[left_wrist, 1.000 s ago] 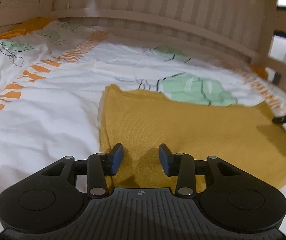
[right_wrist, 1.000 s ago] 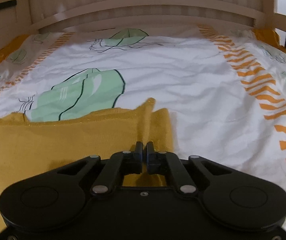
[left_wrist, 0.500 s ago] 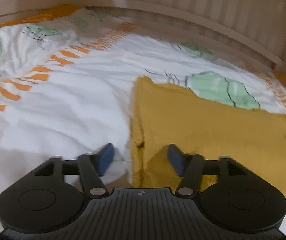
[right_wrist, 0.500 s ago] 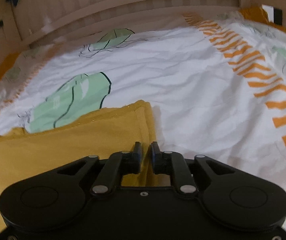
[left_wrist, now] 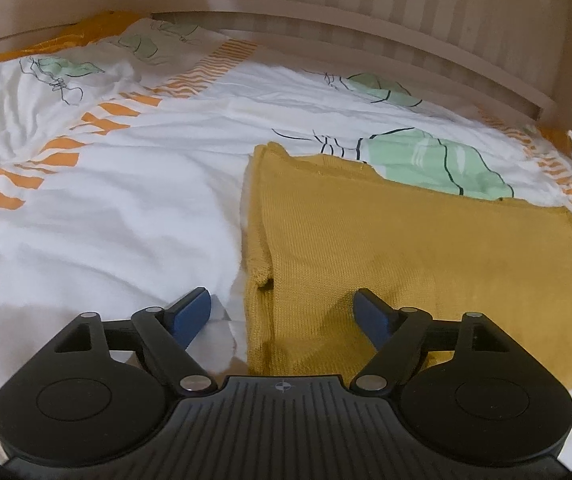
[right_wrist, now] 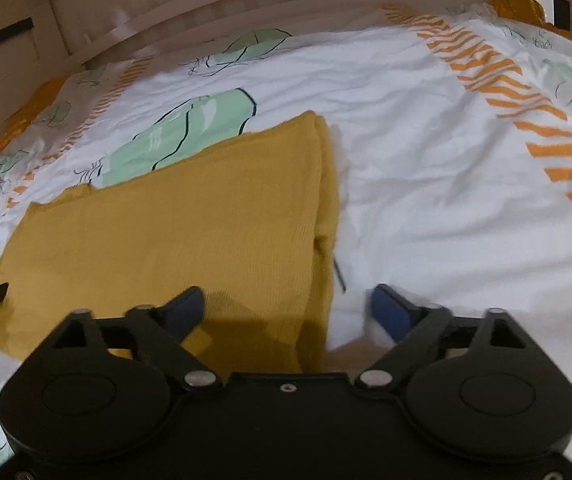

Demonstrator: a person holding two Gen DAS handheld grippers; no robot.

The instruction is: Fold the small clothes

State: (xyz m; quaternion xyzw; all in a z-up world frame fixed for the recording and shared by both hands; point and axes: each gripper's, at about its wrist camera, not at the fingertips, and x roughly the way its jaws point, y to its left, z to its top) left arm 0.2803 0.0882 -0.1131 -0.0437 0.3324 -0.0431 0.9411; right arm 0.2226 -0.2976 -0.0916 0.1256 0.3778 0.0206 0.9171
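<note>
Surface: white bedsheet (left_wrist: pixel 126 208) with orange stripes and green prints, bounded by a wooden bed rail (left_wrist: pixel 365 12).
Garment: mustard knit sweater (left_wrist: pixel 405 248) lies flat on the sheet, long axis running across between the two grippers; folded side edges at each end.
Left gripper (left_wrist: pixel 282 312): jaws opening, spread wide, nothing clamped; the sweater's left folded edge lies between the fingers, right finger over the knit, left finger over the sheet.
Right gripper (right_wrist: pixel 286 308): jaws opening, spread wide, nothing clamped; the sweater's right folded edge lies between the fingers.
</note>
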